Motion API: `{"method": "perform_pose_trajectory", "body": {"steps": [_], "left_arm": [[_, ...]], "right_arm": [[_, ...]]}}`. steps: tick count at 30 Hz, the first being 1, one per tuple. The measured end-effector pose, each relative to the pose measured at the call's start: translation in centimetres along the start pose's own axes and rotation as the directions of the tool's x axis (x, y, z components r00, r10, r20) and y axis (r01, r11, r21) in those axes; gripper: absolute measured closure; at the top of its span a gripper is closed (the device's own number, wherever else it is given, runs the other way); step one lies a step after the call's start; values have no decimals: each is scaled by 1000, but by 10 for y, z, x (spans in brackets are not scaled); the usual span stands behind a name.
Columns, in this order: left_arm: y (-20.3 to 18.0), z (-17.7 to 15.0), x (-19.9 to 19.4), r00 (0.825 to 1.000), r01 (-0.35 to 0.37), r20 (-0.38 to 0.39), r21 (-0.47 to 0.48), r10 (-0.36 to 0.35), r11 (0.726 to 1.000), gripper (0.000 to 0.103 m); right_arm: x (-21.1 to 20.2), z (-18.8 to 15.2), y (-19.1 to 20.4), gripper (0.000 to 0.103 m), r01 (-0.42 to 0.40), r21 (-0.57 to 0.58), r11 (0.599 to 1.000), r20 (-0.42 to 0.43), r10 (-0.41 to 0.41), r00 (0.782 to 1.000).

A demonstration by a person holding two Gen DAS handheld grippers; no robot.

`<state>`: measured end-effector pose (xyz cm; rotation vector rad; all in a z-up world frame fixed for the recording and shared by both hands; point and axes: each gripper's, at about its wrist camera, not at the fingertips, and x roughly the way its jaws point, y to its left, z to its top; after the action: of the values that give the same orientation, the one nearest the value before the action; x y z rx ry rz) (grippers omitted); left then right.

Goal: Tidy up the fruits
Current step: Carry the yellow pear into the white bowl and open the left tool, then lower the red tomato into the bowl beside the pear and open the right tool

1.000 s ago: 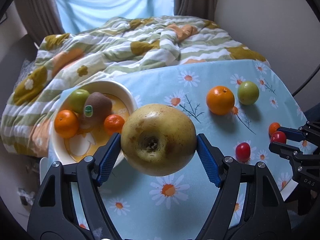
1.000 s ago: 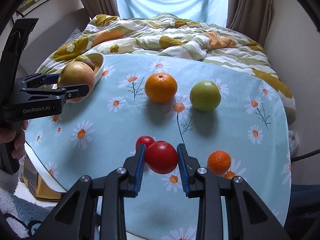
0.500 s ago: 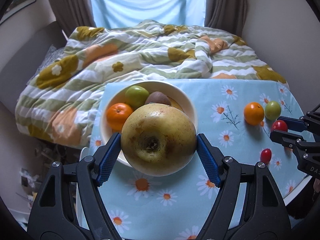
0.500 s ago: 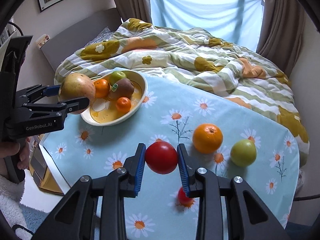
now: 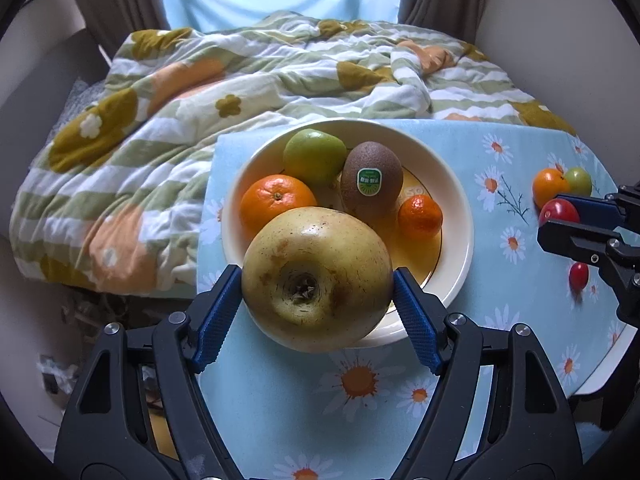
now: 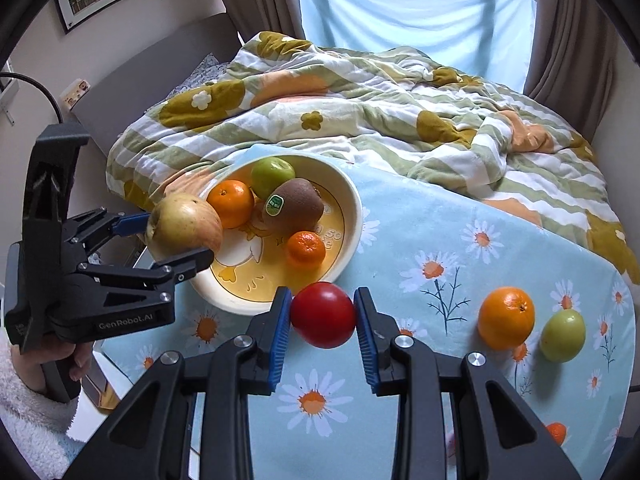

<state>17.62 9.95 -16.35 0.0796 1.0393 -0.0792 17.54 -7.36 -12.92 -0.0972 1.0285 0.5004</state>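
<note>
ribbed blue fingers (image 5: 216,316) pinch a round, speckled yellow apple (image 5: 316,280).

I see a big yellow apple (image 5: 316,280) with brown spots, held between blue pads (image 5: 416,322) on my black left gripper (image 5: 318,312). My right gripper (image 6: 322,316) is black with blue pads too, and it holds a shiny red tomato (image 6: 323,315). The bowl (image 6: 352,216) is cream outside and yellow inside, with a white duck drawing. In it are a green fruit (image 5: 314,156), a brown kiwi (image 5: 371,178) with a green sticker, and two orange mandarins (image 5: 278,204). The tablecloth (image 6: 460,248) is light blue with white daisies that have orange middles. The blanket (image 5: 240,80) has green and white stripes with mustard and orange flowers.
</note>
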Motion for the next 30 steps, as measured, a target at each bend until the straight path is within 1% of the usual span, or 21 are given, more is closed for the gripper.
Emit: {"method": "perform_pose_trajectory", "body": {"steps": [3,7,12,13,14,15,17,22,30], "left_arm": [[-2,-1,10,1000,24,-10,38,-24,999,21],[-5,-1,19,998,55,-22,65,-54,996,21],[-4,-1,25,996,83,-30,66,-82,994,20],[-4,-1,24,996,83,-21,70,-82,994,15],[-3,0,20,997,76,-4,77,-76,994,4],[-3,1,15,997,73,18,81,-75,994,0],[-3,4,5,995,80,48,81,-84,994,0],[0,1,-4,996,83,37,48,-85,995,0],[9,-13,-22,998,63,33,-27,-62,998,0]], "right_arm": [[9,4,6,74,9,19,1000,-5,-9,1000],[16,7,10,74,24,33,999,-17,-23,1000],[18,8,8,74,43,50,998,-24,-42,999],[19,8,7,74,47,54,997,-24,-46,999],[19,8,6,74,50,58,997,-24,-49,999],[19,8,5,74,53,61,997,-24,-51,998],[18,9,3,74,58,67,996,-22,-57,998],[14,11,0,74,50,73,996,-14,-49,999],[17,22,7,74,15,19,1000,-15,-14,1000]]}}
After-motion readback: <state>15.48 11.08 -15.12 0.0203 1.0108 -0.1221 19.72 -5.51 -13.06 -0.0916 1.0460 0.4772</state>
